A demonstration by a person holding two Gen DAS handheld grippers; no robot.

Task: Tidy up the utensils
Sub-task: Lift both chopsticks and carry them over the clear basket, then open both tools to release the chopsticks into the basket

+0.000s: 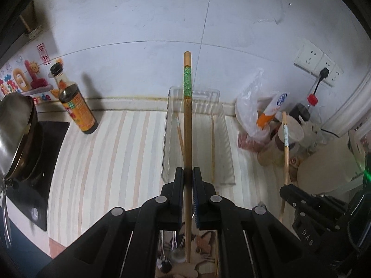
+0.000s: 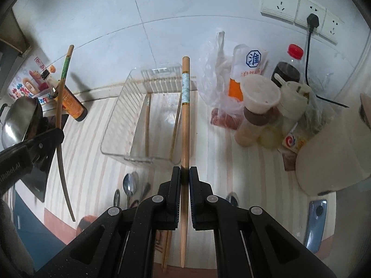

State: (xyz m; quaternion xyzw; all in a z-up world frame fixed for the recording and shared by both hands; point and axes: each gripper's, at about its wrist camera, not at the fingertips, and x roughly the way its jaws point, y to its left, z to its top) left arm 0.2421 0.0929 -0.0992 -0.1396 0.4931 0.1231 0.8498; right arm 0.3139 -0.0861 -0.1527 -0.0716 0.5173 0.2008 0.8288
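Note:
My left gripper [image 1: 188, 173] is shut on a wooden chopstick with a green band [image 1: 187, 125], held above the counter; it also shows in the right wrist view [image 2: 60, 106]. My right gripper [image 2: 184, 173] is shut on a chopstick with a pale blue band [image 2: 185, 125], seen from the left wrist view too [image 1: 286, 148]. A clear plastic tray [image 2: 120, 125] lies ahead on the striped counter with two chopsticks [image 2: 147, 127] inside; it shows in the left wrist view [image 1: 228, 148]. Spoons [image 2: 129, 185] lie on the counter below the tray.
A soy sauce bottle [image 1: 77, 106] and a steel pan [image 1: 16, 134] on a black hob stand at left. Jars, bottles and a plastic bag [image 2: 262, 106] crowd the right. A white round pot [image 2: 334, 150], a phone [image 2: 316, 222] and wall sockets [image 2: 299, 9] are at right.

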